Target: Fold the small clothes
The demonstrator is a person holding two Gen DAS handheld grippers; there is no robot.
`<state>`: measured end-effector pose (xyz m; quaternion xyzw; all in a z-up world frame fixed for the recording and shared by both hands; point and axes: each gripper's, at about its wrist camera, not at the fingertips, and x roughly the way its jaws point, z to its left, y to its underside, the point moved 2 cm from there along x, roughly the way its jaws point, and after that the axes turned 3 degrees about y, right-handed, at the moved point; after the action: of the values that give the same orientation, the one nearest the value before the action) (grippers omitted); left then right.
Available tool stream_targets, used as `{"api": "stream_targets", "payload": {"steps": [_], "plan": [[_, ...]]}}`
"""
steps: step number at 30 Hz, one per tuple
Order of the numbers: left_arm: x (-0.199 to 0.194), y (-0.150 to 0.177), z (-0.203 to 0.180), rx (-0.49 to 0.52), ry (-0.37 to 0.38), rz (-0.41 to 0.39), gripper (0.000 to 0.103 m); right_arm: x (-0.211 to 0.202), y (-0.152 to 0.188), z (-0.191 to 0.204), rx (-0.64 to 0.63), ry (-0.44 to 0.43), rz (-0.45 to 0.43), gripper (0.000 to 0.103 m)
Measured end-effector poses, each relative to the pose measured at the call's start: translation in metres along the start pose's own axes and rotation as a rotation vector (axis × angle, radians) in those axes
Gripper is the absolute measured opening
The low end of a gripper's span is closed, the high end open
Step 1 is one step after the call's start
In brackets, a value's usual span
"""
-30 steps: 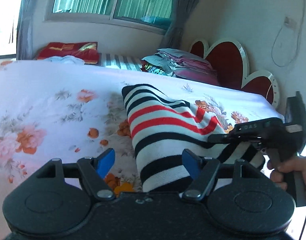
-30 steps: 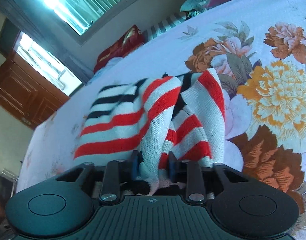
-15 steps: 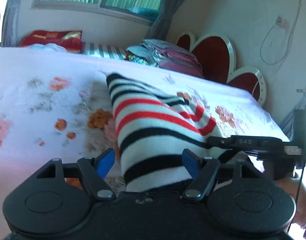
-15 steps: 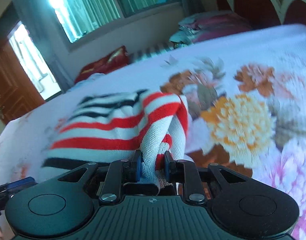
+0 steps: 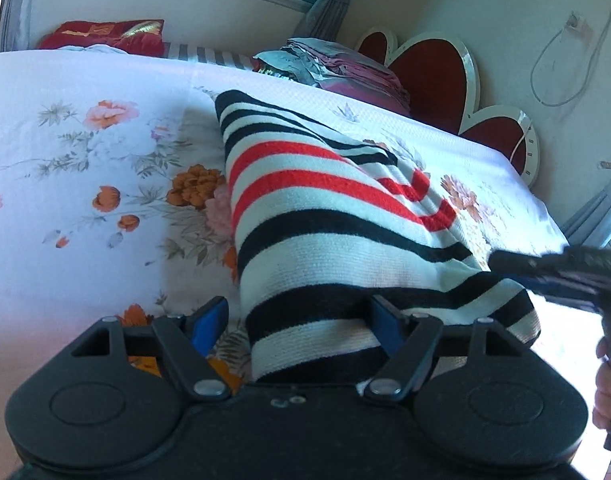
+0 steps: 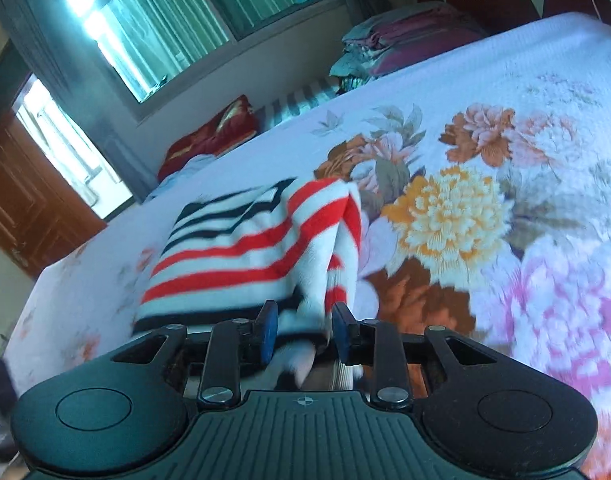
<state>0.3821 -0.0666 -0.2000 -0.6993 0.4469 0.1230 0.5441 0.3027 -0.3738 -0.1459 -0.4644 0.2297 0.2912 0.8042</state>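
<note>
You are in a home bedroom.
You face a bed [image 5: 85, 184] with a floral sheet, a heart-shaped headboard [image 5: 437, 76] at its far edge, folded bedding [image 6: 405, 40] stacked there, a curtained window [image 6: 193, 28] and a wooden door [image 6: 21, 204].

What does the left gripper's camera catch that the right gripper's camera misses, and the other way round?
Only the left wrist view shows the other, right gripper from outside, at the striped sweater's edge, plus the person's hand and the heart-shaped headboard whole. Only the right wrist view shows the brown wooden door and the big yellow flower printed on the bedsheet. Both show the sweater on the bed, the red pillow, the stack of folded bedding and the window.
</note>
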Motion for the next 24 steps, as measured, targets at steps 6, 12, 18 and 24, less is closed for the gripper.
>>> {"api": "stream_targets", "payload": {"steps": [6, 12, 18, 24], "plan": [[0.000, 0.000, -0.001, 0.028, -0.001, 0.013, 0.076, -0.010, 0.032, -0.001, -0.064, 0.094, 0.016, 0.029], [0.003, 0.000, -0.001, 0.009, -0.003, 0.038, 0.076, 0.005, 0.050, -0.020, -0.035, 0.116, 0.054, 0.029], [-0.002, -0.007, -0.009, 0.032, -0.037, 0.054, 0.074, -0.002, 0.042, -0.010, -0.071, 0.126, 0.082, 0.029], [-0.009, -0.025, -0.024, 0.090, -0.055, 0.034, 0.072, -0.009, 0.011, -0.001, -0.058, 0.083, 0.022, 0.029]]}}
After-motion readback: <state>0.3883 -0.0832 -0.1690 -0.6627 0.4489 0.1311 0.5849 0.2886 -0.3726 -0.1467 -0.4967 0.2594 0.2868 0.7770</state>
